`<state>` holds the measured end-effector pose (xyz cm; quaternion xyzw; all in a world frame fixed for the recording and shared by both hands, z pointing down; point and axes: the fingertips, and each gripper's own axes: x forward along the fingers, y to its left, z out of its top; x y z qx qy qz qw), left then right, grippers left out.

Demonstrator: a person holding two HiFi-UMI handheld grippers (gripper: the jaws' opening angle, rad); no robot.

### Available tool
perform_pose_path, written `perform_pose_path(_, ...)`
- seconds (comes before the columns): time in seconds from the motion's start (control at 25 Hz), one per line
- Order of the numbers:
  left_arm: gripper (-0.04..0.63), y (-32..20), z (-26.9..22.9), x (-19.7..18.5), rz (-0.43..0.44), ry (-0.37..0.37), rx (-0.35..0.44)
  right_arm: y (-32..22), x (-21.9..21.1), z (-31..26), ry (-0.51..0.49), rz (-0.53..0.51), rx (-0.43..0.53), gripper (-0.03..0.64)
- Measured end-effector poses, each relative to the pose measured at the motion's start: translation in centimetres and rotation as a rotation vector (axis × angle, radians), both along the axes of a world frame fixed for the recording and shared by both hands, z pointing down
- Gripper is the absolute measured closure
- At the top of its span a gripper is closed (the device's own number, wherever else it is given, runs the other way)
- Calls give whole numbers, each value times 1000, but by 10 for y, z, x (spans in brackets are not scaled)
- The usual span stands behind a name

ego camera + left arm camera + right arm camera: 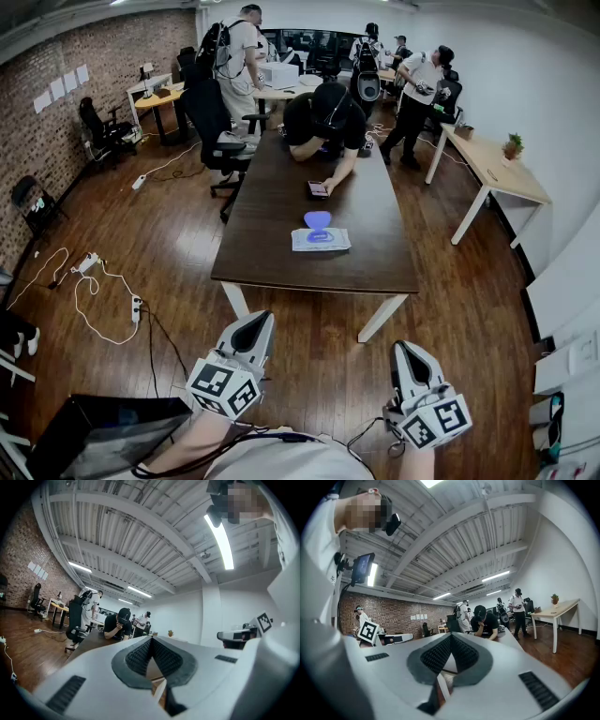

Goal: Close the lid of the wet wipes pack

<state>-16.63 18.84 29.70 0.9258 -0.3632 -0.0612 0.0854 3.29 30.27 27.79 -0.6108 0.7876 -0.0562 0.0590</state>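
Observation:
The wet wipes pack [320, 240] lies flat near the middle of the dark wooden table [281, 258], with its blue lid [318, 221] flipped open towards the far side. Both grippers hang over the floor, well short of the table's near edge. My left gripper [260, 321] is low and left of centre, and its jaws meet at the tip with nothing between them [151, 640]. My right gripper [406, 349] is low and to the right, shut and empty as well [451, 636]. The pack shows in neither gripper view.
A person in black [326, 122] leans on the table's far end next to a phone [319, 188]. A black office chair [217, 141] stands at the table's left side. Cables and a power strip [136, 307] lie on the floor at left. A light wooden desk [497, 169] stands at right.

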Motion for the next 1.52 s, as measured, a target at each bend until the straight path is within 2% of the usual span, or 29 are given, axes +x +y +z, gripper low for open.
perform_pose_path(0.48,597,-12,13,-37,21,-4,-13,-10,-43,11,6,6,-22,611)
perform_pose_path(0.8,597,-31,14,-44,10,1,-6,-39,-49,12,16,-18,-24,611)
perform_pose_path(1.12,597,-61,23,-32,-13,-14,-17,-80,-37,20,6,-55,-28,611)
perform_pose_path(1.52,597,-142,26,16,-60,-29,-39,-180,14,30,-21,-132,-53,611)
